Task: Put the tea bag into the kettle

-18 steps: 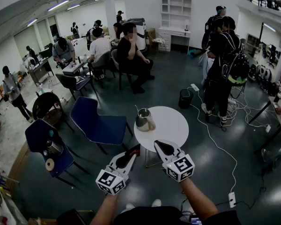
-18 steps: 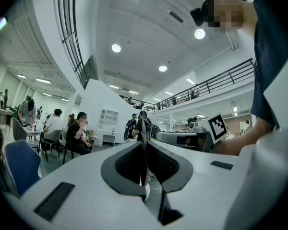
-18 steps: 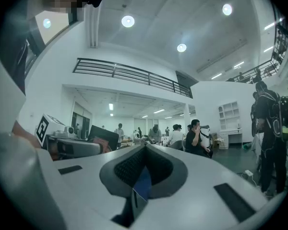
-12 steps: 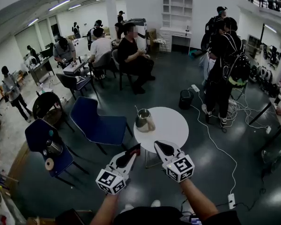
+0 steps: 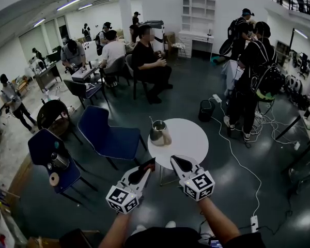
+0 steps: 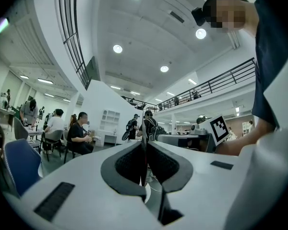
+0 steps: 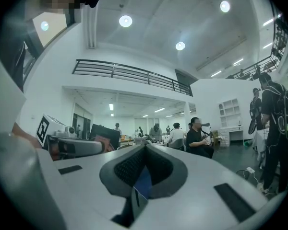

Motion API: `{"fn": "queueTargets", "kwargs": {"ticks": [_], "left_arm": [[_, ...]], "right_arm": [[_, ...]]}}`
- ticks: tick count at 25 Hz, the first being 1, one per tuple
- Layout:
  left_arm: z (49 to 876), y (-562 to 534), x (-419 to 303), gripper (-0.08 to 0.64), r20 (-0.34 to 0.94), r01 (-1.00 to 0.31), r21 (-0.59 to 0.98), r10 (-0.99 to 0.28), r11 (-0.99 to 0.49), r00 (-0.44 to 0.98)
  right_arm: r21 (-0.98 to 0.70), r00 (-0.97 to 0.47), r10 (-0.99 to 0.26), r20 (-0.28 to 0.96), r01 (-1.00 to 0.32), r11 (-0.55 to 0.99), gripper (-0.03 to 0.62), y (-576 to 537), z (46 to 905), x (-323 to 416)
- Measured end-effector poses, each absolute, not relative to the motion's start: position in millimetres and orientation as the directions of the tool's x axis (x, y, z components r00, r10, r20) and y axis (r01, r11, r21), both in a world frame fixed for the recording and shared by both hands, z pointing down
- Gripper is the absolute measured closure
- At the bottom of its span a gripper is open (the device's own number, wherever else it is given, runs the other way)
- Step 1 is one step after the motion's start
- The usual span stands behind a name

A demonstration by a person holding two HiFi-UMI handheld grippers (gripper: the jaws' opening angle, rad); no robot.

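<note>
A steel kettle point(image 5: 158, 133) stands at the left side of a small round white table point(image 5: 188, 138). Both grippers are held level just short of the table's near edge. My left gripper point(image 5: 149, 164) is shut, and a thin red flat piece point(image 6: 144, 143) pinched edge-on pokes out past its tips. It looks like the tea bag. My right gripper point(image 5: 174, 160) is shut with its pads together and nothing between them point(image 7: 145, 150). No other tea bag shows on the table. The kettle is about a hand's length beyond the left gripper's tips.
Two blue chairs point(image 5: 111, 136) point(image 5: 49, 151) stand left of the table. A person with a backpack point(image 5: 256, 81) stands at the right. White cables point(image 5: 248, 174) trail across the floor, with a black bin point(image 5: 205, 109) behind the table. Several people sit at desks at the back.
Grippers, kettle and table keep their places. Only the people in the background have shifted a little.
</note>
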State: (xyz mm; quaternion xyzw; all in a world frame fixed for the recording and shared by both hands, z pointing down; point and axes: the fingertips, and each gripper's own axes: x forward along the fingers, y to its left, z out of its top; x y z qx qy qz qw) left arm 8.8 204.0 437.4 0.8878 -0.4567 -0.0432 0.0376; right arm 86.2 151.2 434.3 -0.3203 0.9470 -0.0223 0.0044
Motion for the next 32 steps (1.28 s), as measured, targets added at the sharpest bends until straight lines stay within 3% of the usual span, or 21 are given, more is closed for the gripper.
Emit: {"fn": "queueTargets", "kwargs": {"ticks": [32], "left_arm": [[442.6, 180.8, 28.3, 0.520, -0.009, -0.835, 0.111, -0.840, -0.540, 0.542]], "right_arm": [[-0.074, -0.823, -0.568, 0.016, -0.567, 0.820, 0.575, 132.9, 446.3, 105.4]]}}
